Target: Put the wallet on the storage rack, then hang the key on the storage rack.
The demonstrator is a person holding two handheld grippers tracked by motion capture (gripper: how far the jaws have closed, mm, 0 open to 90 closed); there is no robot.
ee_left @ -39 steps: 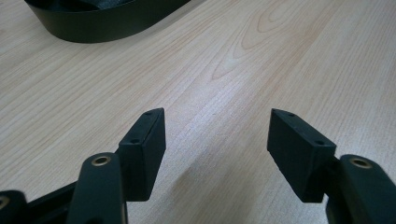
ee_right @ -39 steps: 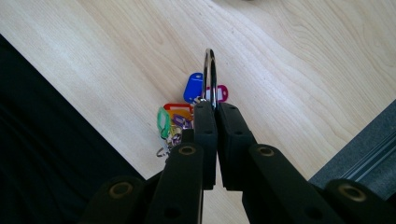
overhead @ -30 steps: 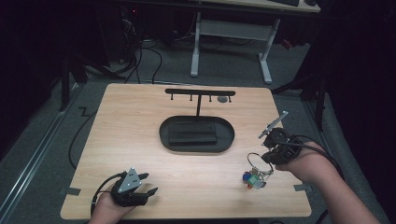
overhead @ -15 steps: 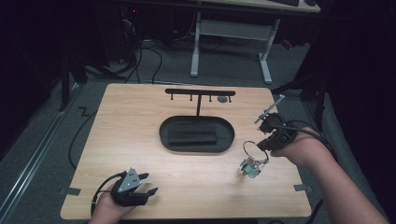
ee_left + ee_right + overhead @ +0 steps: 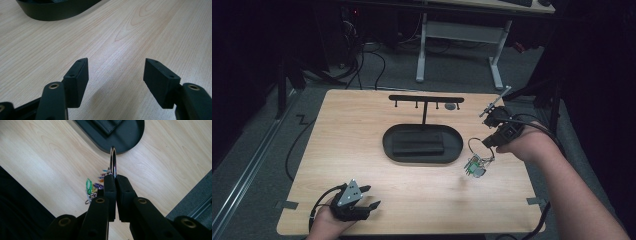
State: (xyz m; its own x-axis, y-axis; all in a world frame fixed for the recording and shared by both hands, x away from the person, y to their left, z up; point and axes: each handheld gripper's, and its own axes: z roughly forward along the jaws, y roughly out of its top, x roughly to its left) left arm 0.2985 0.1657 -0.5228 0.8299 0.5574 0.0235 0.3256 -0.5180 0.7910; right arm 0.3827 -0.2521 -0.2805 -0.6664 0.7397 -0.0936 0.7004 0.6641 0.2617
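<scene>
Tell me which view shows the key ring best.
Right gripper view: the key ring stands edge-on, pinched between the right gripper pads, coloured tags hanging below. High view shows it small, dangling over the table. The left gripper view looks at bare wood.

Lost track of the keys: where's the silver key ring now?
High view, right side: the silver key ring hangs from the shut right claw, just right of the black oval tray.
</scene>
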